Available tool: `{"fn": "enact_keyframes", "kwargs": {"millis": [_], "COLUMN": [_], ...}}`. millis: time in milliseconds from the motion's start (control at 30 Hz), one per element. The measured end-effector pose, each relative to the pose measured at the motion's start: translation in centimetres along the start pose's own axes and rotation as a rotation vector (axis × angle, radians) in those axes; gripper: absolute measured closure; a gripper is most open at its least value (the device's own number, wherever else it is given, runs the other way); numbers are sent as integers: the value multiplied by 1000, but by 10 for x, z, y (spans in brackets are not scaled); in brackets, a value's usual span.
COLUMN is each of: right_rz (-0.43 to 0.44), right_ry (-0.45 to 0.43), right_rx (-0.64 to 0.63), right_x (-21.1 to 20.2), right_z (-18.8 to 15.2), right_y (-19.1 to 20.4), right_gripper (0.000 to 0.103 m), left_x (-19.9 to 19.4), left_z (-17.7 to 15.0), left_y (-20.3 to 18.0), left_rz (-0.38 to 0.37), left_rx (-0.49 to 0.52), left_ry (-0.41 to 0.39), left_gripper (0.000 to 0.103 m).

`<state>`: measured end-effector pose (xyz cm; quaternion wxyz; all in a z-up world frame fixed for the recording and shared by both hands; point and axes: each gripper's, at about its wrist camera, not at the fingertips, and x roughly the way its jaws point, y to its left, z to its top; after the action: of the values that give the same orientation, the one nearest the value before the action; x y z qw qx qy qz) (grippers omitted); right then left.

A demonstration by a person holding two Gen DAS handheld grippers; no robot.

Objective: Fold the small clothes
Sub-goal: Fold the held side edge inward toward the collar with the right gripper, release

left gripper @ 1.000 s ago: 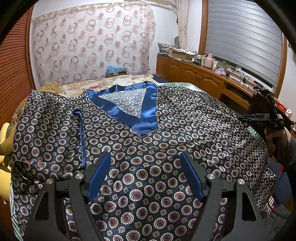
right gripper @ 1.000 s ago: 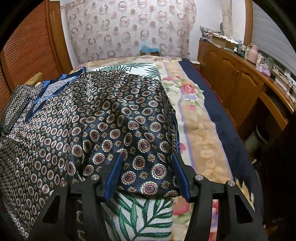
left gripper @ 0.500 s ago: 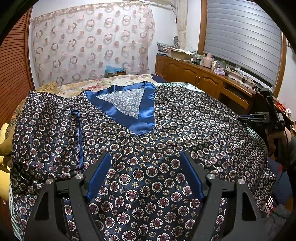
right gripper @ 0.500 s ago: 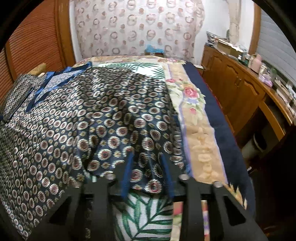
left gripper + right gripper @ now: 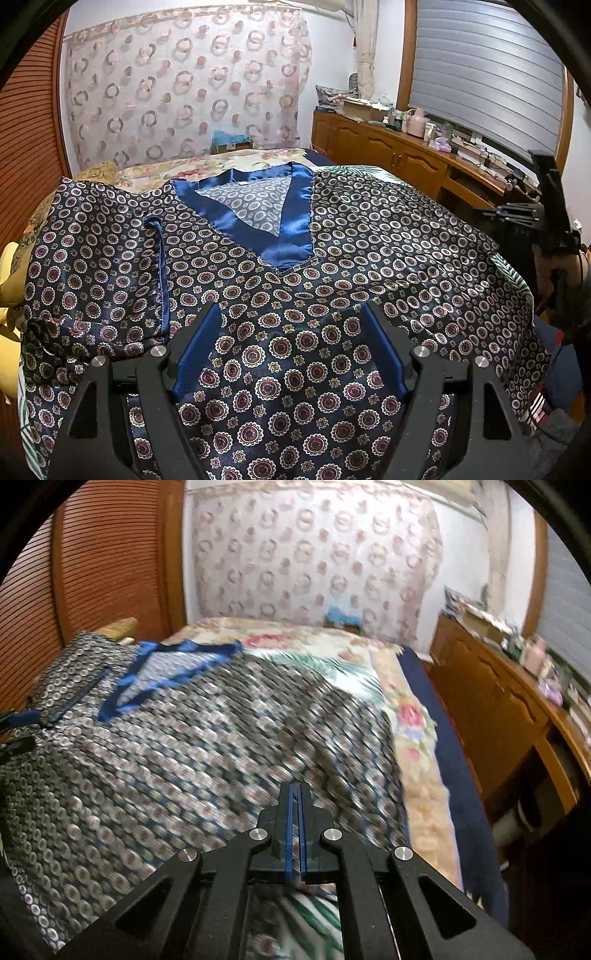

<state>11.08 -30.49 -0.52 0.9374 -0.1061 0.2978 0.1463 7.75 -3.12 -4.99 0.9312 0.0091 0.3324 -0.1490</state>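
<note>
Satin shirt (image 5: 207,760) now pinched by right hand-held gripper (image 5: 295,794).

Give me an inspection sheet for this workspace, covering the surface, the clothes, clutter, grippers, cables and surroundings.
Surface: bed with floral cover.
Job's things: patterned navy top spread flat, blue V-neck collar facing away; its left sleeve already folded inward.
Clutter: leaf-print cloth under the top.
Grippers: left gripper open above the top's lower part; right gripper shut at the top's right edge, picture blurred, so the grip on the fabric is likely, not certain.
Cables: some on the cabinet by the window.
Surroundings: patterned curtain, window blind.
</note>
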Motion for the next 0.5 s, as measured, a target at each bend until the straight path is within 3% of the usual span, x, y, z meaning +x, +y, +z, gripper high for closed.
{"fn": "enact_keyframes", "kwargs": {"millis": [200,367,500], "right_rz": [-24,-111,-117], "right_ry": [0,60,115], "right_rx": [8,70,121], "right_x": [7,30,47], "right_z": [4,3,-5], "right_y": [-2,-25,-46], "right_gripper": [98,53,50], "left_x": [-4,-3,-2], "left_z": [0,0,-1], "left_y": [2,3,1], "left_rz": [1,-2,-5], "left_rx": [-4,-9,-7], "left_ry": [-7,-8,-5], "left_gripper": [25,25,25]}}
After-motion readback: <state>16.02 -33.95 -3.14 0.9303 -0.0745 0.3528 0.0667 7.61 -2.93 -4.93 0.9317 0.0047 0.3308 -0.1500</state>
